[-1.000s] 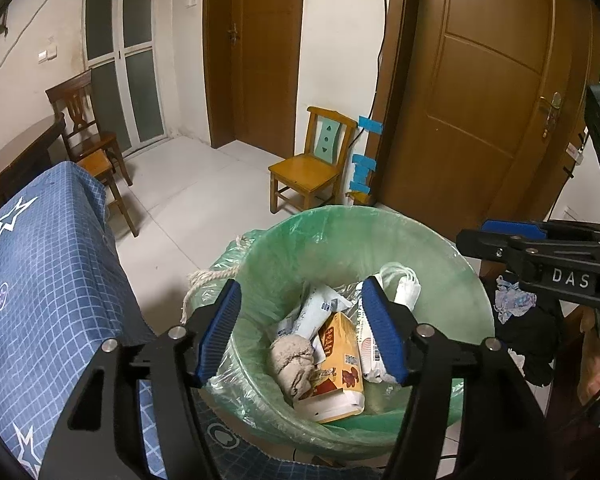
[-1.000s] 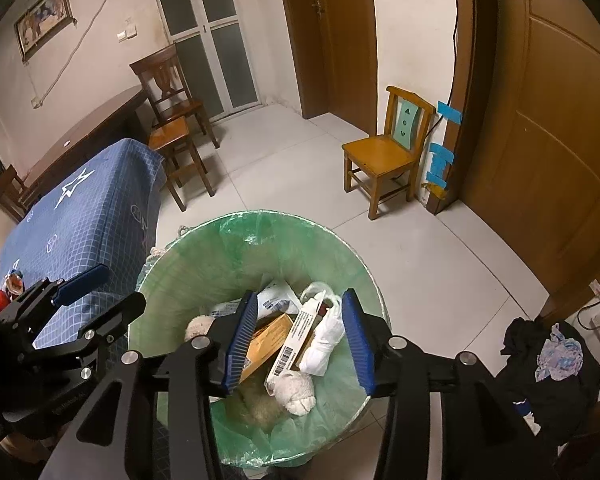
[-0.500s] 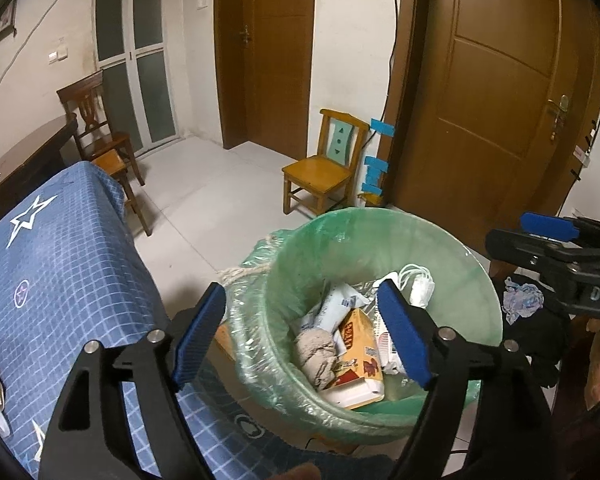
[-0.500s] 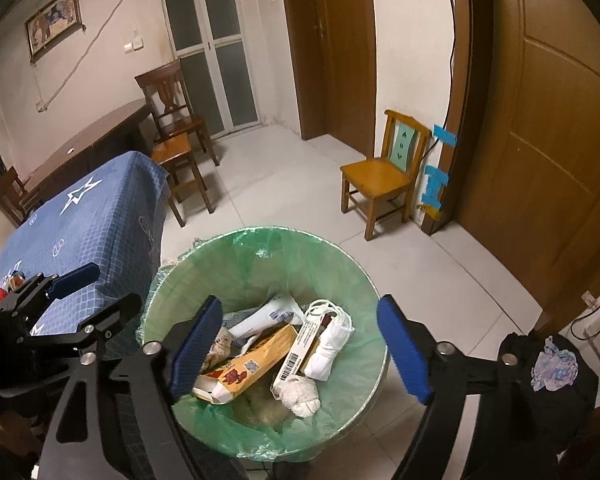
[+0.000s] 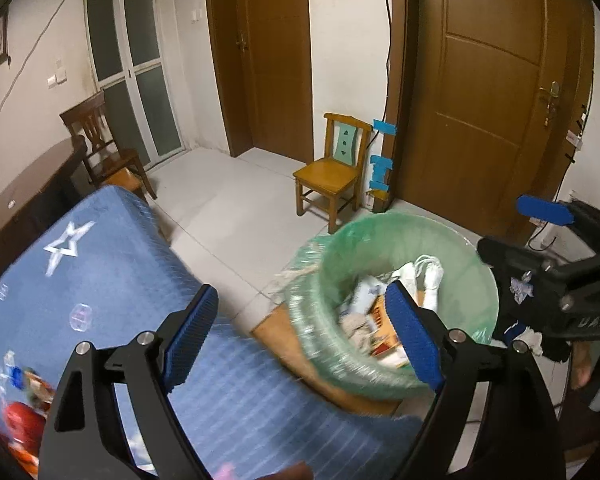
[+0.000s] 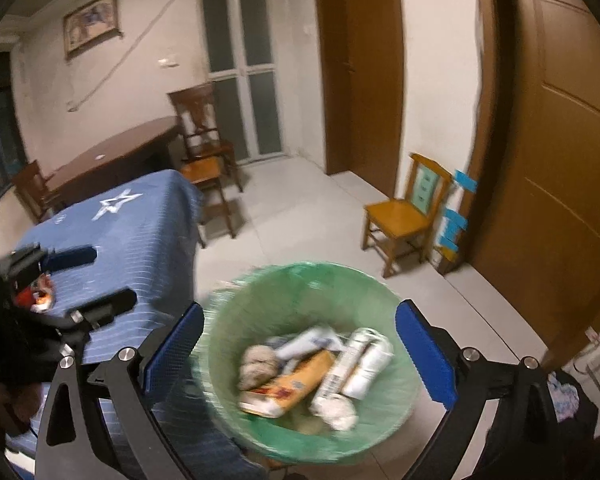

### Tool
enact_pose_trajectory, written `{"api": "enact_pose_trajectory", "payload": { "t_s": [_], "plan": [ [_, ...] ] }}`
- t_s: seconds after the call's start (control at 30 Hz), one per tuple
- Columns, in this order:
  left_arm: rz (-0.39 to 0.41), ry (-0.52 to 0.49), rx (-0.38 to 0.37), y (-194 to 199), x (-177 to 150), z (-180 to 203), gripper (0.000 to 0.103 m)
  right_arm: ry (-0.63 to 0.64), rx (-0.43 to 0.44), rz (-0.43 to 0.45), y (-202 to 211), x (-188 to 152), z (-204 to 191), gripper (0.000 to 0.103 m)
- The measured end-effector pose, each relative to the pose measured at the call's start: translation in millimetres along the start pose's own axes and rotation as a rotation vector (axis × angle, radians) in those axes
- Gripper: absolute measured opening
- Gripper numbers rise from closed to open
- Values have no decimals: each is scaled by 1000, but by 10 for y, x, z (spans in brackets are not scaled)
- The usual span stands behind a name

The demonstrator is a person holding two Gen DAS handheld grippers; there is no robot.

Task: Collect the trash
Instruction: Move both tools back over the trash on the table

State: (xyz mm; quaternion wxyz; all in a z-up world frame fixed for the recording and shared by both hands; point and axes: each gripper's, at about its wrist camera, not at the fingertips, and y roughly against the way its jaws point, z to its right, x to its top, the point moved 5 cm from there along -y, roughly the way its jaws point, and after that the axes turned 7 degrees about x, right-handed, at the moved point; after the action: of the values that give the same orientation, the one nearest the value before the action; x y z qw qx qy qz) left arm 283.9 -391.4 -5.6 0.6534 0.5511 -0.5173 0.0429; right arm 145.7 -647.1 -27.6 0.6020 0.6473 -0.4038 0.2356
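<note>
- Both views are dim and warm-toned, lit from somewhere overhead indoors; the lamp itself is out of frame.
- The pale tiled floor (image 5: 236,216) is the brightest area, with soft shadows under the small yellow wooden chair (image 5: 332,172).
- Motion blur smears the near part of each view: the round bin lined with a green plastic bag (image 6: 312,360), its contents, and the blue checked cloth with white stars (image 5: 100,280) (worst along the near edge).
- Far walls and the brown wooden doors (image 5: 488,92) stay fairly sharp.
- Fisheye distortion bends door frames outward, and black vignetting fills the corners.
- No strong glare; the frosted glass door (image 6: 240,72) looks grey and unlit.
</note>
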Motion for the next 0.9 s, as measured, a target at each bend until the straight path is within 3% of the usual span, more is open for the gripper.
{"api": "enact_pose_trajectory", "payload": {
  "t_s": [0.07,0.23,0.43,0.5,0.53,0.63,0.77,0.9],
  "plan": [
    [0,-3,9,137,19,-242,82,29,46,0,-29,30,-240,96],
    [0,53,116,504,-66,-1287,82,113,214,-30,-221,43,-1073,96],
    [-90,235,263,675,-561,-2849,82,199,371,-100,-566,-49,-2043,96],
    [-133,294,314,666,-791,-3300,82,228,416,-117,-659,-58,-2376,89],
    [-167,324,344,626,-948,-3578,82,244,440,-130,-708,-57,-2530,79],
    [-250,372,399,484,-1314,-4034,82,282,514,-176,-850,-62,-3016,58],
    [-347,413,386,211,-1676,-4397,74,292,605,-229,-1073,-34,-3599,56],
    [-395,393,355,-32,-1846,-4476,72,263,665,-275,-1323,44,-4042,56]
  ]
}}
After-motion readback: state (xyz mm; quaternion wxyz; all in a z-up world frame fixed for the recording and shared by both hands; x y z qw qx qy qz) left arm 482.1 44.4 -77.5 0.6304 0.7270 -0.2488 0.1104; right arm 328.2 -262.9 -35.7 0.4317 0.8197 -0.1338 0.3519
